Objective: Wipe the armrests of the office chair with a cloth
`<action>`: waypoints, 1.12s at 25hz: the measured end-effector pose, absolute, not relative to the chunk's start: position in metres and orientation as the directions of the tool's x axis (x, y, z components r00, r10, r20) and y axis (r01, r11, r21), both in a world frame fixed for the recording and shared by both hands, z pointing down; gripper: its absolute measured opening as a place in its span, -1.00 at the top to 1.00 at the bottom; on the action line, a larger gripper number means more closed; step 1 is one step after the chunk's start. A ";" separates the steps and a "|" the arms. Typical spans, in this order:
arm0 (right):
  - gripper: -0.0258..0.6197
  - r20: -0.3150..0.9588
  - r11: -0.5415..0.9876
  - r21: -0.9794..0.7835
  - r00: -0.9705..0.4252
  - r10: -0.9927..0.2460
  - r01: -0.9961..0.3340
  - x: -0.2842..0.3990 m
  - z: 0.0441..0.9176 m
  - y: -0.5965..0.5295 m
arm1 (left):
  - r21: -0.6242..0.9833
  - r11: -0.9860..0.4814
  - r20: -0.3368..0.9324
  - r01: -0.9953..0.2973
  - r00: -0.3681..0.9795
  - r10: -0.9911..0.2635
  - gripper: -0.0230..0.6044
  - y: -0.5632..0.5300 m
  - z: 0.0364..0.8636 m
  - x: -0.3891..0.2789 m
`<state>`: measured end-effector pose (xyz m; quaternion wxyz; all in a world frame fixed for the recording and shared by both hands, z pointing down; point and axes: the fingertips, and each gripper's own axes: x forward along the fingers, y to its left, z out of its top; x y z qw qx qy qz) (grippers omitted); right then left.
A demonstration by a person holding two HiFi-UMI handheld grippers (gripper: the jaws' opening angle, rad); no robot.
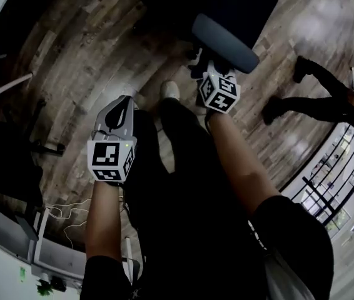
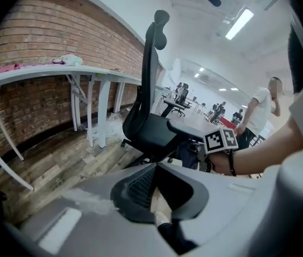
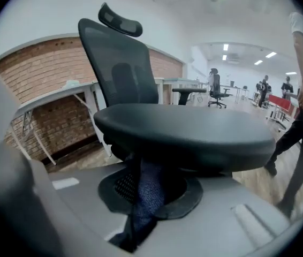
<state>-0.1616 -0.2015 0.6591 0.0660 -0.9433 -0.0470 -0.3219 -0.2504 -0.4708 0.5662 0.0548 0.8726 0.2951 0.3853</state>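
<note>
Blue cloth [image 3: 146, 194] pinched in right tool [image 1: 208, 72], seemingly under armrest [image 3: 189, 130]; could snag and pull free. Left tool [image 1: 124, 104] closed, empty.

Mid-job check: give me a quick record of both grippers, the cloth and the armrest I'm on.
right gripper: fingers shut on the cloth
cloth: dark blue, bunched between the fingers, reaching up to the pad's near edge
armrest: dark pad directly in front of the right gripper; firm contact cannot be told
left gripper: shut, empty, apart from the office chair
</note>
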 end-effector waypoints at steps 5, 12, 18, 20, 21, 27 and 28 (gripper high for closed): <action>0.77 0.608 -0.990 -0.065 0.792 0.060 0.124 -0.159 0.671 -0.195 | 0.336 -0.852 0.658 0.402 0.547 0.517 0.91 -0.489 0.588 -0.277; 0.77 0.715 -0.951 0.252 0.697 0.057 -0.181 -0.144 0.708 -0.205 | 0.365 -0.853 0.656 0.372 0.547 0.520 0.91 -0.502 0.608 -0.303; 0.77 0.789 -0.897 0.246 0.614 -0.035 -0.368 -0.143 0.758 -0.237 | 0.355 -0.855 0.665 0.377 0.541 0.514 0.91 -0.511 0.618 -0.310; 0.77 0.794 -0.898 0.217 0.604 -0.065 -0.382 -0.140 0.776 -0.250 | 0.351 -0.854 0.666 0.384 0.539 0.515 0.91 -0.515 0.624 -0.307; 0.77 0.794 -0.902 0.206 0.604 -0.074 -0.380 -0.137 0.784 -0.255 | 0.346 -0.854 0.666 0.389 0.539 0.516 0.91 -0.516 0.627 -0.305; 0.77 0.799 -0.978 0.061 0.597 -0.071 -0.199 -0.127 0.835 -0.274 | 0.321 -0.853 0.667 0.412 0.540 0.513 0.91 -0.526 0.652 -0.290; 0.77 0.793 -0.986 0.027 0.604 -0.078 -0.162 -0.126 0.842 -0.277 | 0.323 -0.853 0.668 0.410 0.540 0.512 0.91 -0.527 0.657 -0.288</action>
